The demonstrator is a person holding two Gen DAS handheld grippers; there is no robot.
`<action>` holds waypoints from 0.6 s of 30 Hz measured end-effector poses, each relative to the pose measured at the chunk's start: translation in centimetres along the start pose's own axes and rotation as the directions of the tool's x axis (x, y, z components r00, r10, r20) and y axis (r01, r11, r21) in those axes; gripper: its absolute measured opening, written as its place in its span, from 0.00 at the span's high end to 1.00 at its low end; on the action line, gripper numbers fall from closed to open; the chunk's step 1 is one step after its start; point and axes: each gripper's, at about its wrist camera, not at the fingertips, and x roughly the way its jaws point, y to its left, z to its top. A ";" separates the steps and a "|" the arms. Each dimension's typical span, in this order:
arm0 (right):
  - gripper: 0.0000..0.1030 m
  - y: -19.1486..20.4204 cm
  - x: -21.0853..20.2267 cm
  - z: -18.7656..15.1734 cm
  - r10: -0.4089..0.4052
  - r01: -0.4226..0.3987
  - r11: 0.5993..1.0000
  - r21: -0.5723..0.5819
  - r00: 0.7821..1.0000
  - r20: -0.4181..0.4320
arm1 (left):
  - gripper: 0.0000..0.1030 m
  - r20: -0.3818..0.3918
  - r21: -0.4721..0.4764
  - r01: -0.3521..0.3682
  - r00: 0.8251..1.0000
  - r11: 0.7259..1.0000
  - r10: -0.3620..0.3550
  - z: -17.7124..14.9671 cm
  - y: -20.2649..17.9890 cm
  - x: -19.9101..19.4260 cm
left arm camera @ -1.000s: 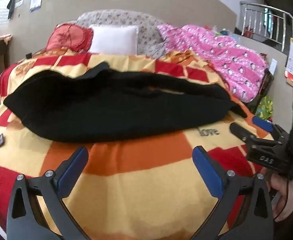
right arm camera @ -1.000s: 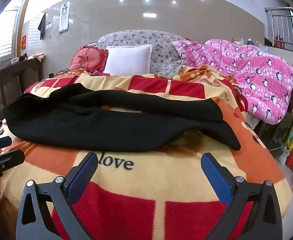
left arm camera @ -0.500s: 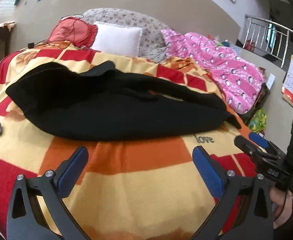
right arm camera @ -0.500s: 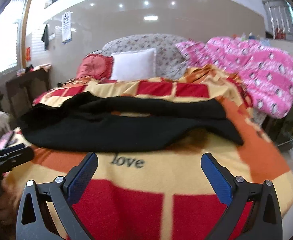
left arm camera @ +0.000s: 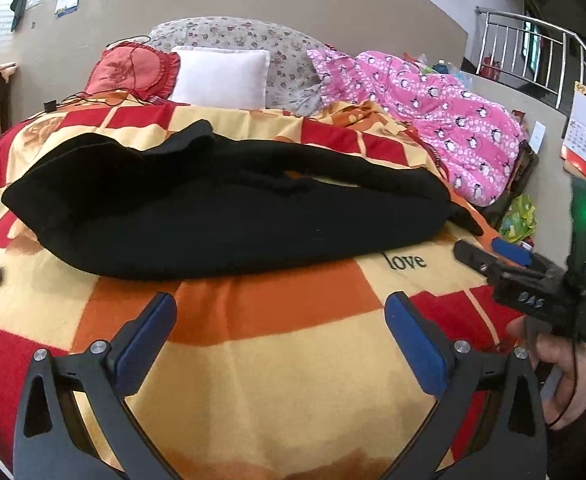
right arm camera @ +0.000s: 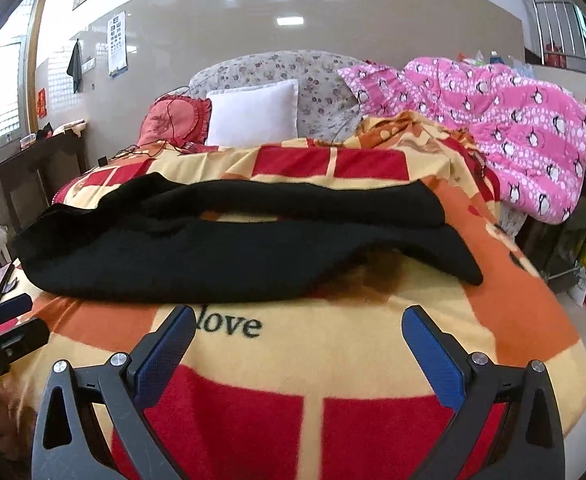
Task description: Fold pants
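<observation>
Pants: black pants (left arm camera: 221, 216) lie spread across the middle of the bed, one leg over the other, its end (right arm camera: 453, 264) trailing toward the right edge.
Blanket: red, orange and yellow checks (left arm camera: 293, 352) with the word "love" (just in front of the pants).
Left gripper: (left arm camera: 281, 344) released, fingers wide apart, above bare blanket, short of the pants.
Right gripper: (right arm camera: 299, 348) released too, holding nothing, near the "love" print.
Behind: white pillow (right arm camera: 253, 114), pink quilt (right arm camera: 513, 120) at the right.
</observation>
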 end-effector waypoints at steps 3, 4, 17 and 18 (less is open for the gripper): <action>0.01 -0.3 0.2 -0.1 0.001 -0.001 1.000 0.012 1.000 -0.003 | 0.00 -0.002 0.000 0.006 1.000 1.000 -0.006 0.0 0.0 0.1; 0.01 -0.4 0.2 -0.1 -0.005 0.005 1.000 0.018 1.000 -0.001 | 0.00 -0.008 -0.001 0.009 1.000 1.000 -0.009 0.0 0.0 0.3; 0.00 -0.3 0.4 -0.4 -0.038 0.038 0.999 0.007 0.999 -0.007 | 0.00 -0.053 -0.066 -0.028 0.998 0.997 0.024 -0.3 0.9 1.0; 0.00 -0.3 0.3 -0.4 -0.038 0.038 0.999 0.009 0.999 -0.005 | 0.00 -0.054 -0.069 -0.028 0.998 0.997 0.024 -0.3 0.9 1.0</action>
